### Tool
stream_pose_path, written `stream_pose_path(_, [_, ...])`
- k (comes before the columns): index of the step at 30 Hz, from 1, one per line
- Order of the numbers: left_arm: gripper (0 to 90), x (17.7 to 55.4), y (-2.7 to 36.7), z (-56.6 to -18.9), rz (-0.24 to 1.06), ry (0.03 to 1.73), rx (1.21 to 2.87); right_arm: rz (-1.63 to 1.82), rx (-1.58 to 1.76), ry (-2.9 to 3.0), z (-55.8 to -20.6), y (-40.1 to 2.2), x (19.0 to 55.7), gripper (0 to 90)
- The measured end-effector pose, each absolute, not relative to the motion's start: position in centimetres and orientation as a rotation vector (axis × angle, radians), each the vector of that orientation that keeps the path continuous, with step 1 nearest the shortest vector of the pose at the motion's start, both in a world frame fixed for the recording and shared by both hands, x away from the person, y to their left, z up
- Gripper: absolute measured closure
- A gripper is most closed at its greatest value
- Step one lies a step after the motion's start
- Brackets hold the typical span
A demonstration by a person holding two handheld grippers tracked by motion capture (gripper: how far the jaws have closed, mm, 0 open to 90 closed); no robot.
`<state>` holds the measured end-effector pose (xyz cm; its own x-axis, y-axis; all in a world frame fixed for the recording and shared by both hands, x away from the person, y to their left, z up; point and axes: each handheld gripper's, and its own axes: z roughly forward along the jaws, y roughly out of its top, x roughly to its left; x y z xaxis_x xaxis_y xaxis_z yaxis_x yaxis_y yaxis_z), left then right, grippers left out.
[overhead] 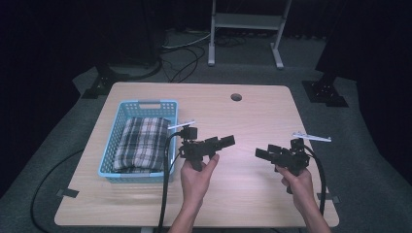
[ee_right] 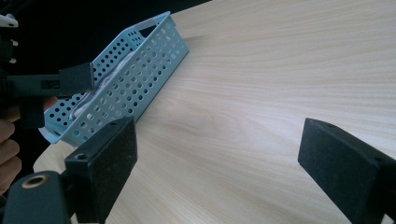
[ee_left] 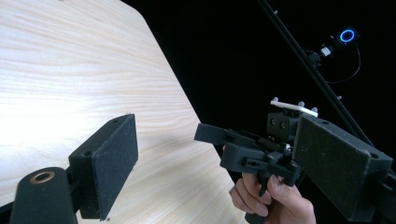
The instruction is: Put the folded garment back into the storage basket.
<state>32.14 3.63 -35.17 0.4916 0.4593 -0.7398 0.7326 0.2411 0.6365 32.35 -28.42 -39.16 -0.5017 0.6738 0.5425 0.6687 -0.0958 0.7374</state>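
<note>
the wooden counter [overhead: 252, 189] is seen as the largest thing, bare over its middle and right. at its left a blue perforated basket [overhead: 108, 145] is placed, and a folded plaid cloth [overhead: 141, 143] is laid inside it, filling most of the floor. the left tongs [overhead: 228, 141] are held above the counter just right of the basket, pointing towards the right tongs [overhead: 261, 154], well apart from the cloth. both sets are spread wide, with nothing between the pads. the step in hand is judged to be an approach with nothing yet gripped. the next move would call for the left tongs to be turned towards the basket and lowered onto a cloth edge. no brand, label or writing can be read.
</note>
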Motion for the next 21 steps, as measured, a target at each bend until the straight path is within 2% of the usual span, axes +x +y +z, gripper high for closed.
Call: stream_pose_path(21, [13.3, 30.2, 1.7, -38.1, -0.202, 1.144, 1.392, 1.681, 1.635, 2.035, -41.3, -30.8, 31.6, 11.7])
